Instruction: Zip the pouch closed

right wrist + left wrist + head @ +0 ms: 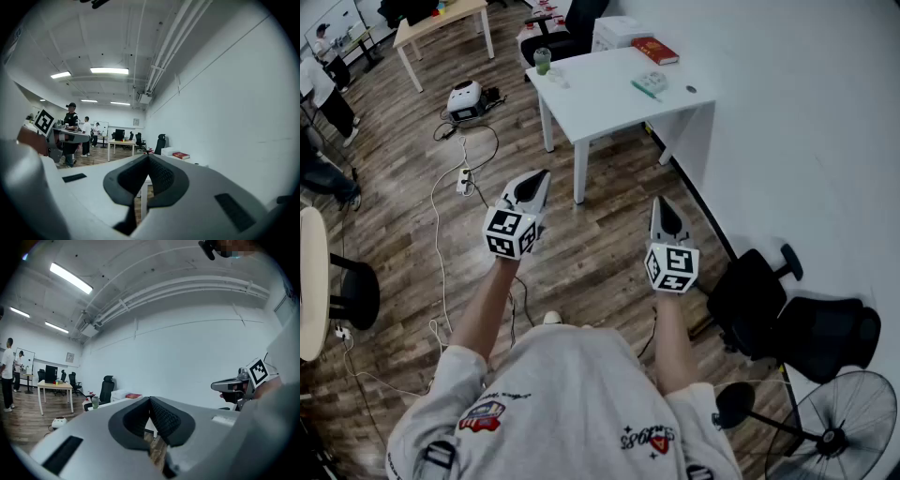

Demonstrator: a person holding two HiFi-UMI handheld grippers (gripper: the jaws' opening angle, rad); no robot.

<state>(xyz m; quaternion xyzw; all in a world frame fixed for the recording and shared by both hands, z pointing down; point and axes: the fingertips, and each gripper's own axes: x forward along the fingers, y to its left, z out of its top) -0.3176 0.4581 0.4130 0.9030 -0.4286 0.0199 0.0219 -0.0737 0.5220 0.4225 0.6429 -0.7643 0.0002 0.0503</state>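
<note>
A: Which step is in hand?

B: None of the zipping itself, it is judged. Both tools are held level in front of the body, out over the wooden floor. The white table (600,101) is ahead and well apart from them.

A: How are the claws set?

B: The left gripper (150,400) is seen pressed shut, pad against pad, with nothing caught between. The same is seen of the right gripper (149,156): closed tight and empty.

A: And where is the pouch?

B: It cannot be picked out with certainty. A small flat greenish thing (651,83) is seen lying on the table, near the red book (654,50). That may be it, but it is too small for any zip to be made out. A green cup (543,60) is also seen at the table's far left corner.

A: What is called for next?

B: The table would have to be approached and the pouch found. Both claws would then need to be opened. One would be used to pin the fabric by the zip's end, and the other closed on the pull tab before it is drawn along.
</note>
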